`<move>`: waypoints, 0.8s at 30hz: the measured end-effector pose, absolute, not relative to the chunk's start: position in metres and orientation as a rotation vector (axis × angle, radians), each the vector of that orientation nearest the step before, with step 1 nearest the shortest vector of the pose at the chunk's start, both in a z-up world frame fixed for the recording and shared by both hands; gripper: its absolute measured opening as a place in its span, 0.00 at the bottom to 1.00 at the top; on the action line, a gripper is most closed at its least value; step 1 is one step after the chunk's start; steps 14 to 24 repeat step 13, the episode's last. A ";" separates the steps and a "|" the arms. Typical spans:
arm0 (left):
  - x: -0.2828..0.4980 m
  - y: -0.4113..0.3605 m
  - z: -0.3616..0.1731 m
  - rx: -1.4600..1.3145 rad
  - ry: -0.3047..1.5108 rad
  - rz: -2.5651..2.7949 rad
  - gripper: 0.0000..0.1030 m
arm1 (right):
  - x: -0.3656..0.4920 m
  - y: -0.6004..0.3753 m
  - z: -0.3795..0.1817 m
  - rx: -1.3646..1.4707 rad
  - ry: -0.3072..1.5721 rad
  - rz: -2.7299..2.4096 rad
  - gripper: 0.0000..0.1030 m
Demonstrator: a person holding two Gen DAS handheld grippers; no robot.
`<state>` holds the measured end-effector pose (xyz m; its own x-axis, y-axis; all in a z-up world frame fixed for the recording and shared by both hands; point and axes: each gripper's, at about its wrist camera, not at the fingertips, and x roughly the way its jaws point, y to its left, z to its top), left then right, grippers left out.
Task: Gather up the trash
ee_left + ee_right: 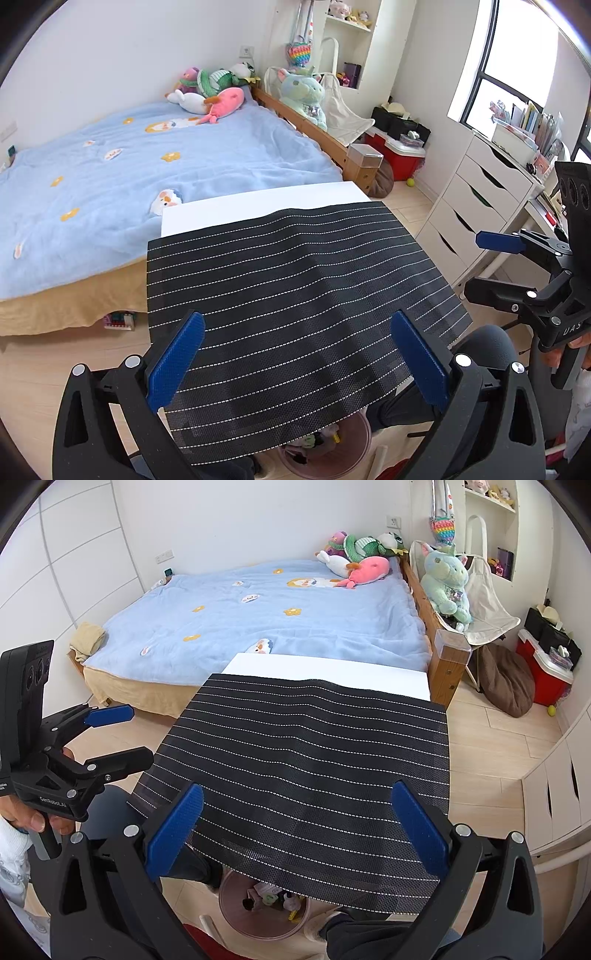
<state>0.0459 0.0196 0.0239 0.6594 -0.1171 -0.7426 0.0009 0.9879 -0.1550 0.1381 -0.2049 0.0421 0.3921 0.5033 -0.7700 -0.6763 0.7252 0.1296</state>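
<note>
Left claw (297, 356): blue pads spread wide apart, nothing between them, hovering over the near edge of the black striped mat (295, 295). The person's hand is on its handle in the right wrist view.

Centre: mat covers most of the white worktop (258, 206); only a bare white strip shows at the far side. No loose trash visible on mat or worktop in either view. Mat's near edge overhangs the worktop.

Below that overhang: pinkish translucent trash bin (236, 915) on the floor, partly hidden by the mat. It holds wrappers and small scraps; can't tell individual items apart. So the trash I can see is already in the bin.

Right claw (297, 832): pads also wide apart, empty, over the mat's near edge, bin just below.

Judgement: task looks at or near done. Both claws free, surface clean, bin loaded. Can't rule out leftovers under the mat overhang or out of frame. Small yellow-green ball (551, 710) on the floor far right by the red cooler (543, 679) reads as a toy, not trash.
</note>
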 end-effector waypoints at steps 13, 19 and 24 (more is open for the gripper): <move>0.047 0.017 0.023 -0.132 0.848 -0.073 0.94 | 0.137 -0.203 0.042 -0.217 0.895 0.759 0.97; 0.047 0.017 0.023 -0.132 0.848 -0.073 0.94 | 0.137 -0.203 0.042 -0.217 0.895 0.759 0.97; 0.047 0.017 0.023 -0.132 0.848 -0.073 0.94 | 0.137 -0.203 0.042 -0.217 0.895 0.759 0.97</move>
